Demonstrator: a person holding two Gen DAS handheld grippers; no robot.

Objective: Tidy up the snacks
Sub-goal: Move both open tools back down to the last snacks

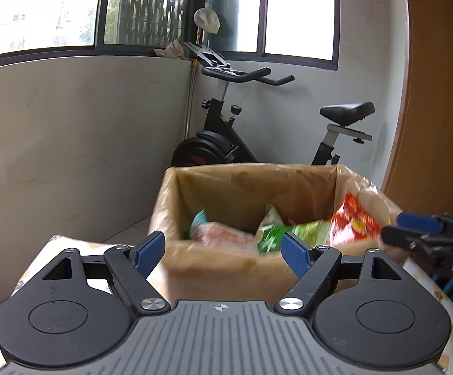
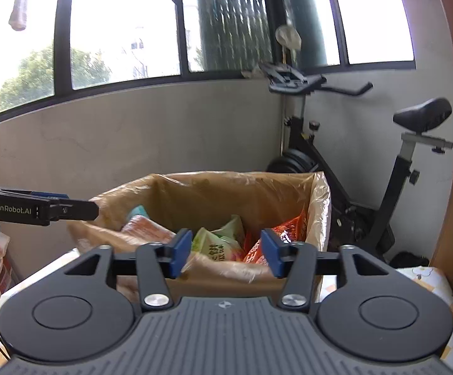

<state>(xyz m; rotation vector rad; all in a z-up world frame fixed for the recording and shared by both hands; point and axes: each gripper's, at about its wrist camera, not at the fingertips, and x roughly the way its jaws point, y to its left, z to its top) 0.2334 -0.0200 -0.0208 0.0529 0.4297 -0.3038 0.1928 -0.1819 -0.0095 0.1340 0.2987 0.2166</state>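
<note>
Over the near rim of the cardboard box (image 1: 226,268), both grippers hang just short of the opening, and both are empty-handed. Left gripper (image 1: 223,251), fingers spread wide, nothing between the blue pads. Right gripper (image 2: 226,251), fingers apart too, a narrower gap, and again nothing in it.

Where are the snacks? Down inside the plastic-lined box, on a table with a patterned cloth (image 2: 426,278). An orange-pink packet (image 1: 220,234) lies at the left near the front wall, a green packet (image 1: 273,234) stands in the middle, a red-orange bag (image 1: 351,215) leans on the right wall, and a pale blue packet (image 1: 200,220) peeks up behind the pink one.

So here's the geometry that matters: everything lies ahead of and below the fingertips, past the front wall. The left gripper lines up with the orange-pink packet, whose long side runs roughly across the gap. The right gripper faces the green packet (image 2: 217,243) and the red-orange bag (image 2: 276,237), nearer to both. In my judgement, this load looks dropped in, and either hand must clear the front wall before reaching anything.

An exercise bike (image 2: 351,162) stands behind, out of play.
</note>
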